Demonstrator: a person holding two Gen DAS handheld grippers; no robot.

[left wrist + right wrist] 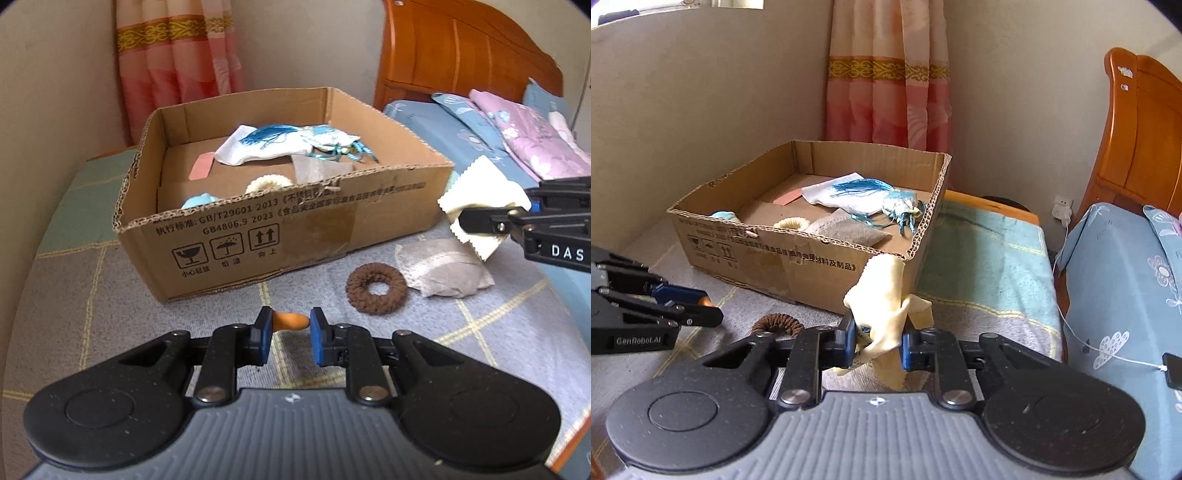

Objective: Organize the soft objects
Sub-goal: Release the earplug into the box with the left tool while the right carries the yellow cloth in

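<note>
Left wrist view: left gripper (pixel 291 326) low centre, pinching orange piece (pixel 291 320). Box (pixel 295 236) mid-frame, near wall torn. Brown ring (pixel 376 288) right of centre on bare blanket, apart from box. Right gripper (pixel 476 220) at right edge, clamping cloth (pixel 480 188).

Right wrist view: right gripper (pixel 878 345) squeezing cream cloth (pixel 886 295), below box (pixel 768 254) corner; open bedding to right.

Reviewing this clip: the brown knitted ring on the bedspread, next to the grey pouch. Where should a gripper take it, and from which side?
Probably from above, one finger through the hole and one outside, pinching the band of the brown knitted ring. It lies flat on the bedspread, so a sideways approach would find only a low edge. Take the near arc: the grey pouch sits close against its far right side.
</note>
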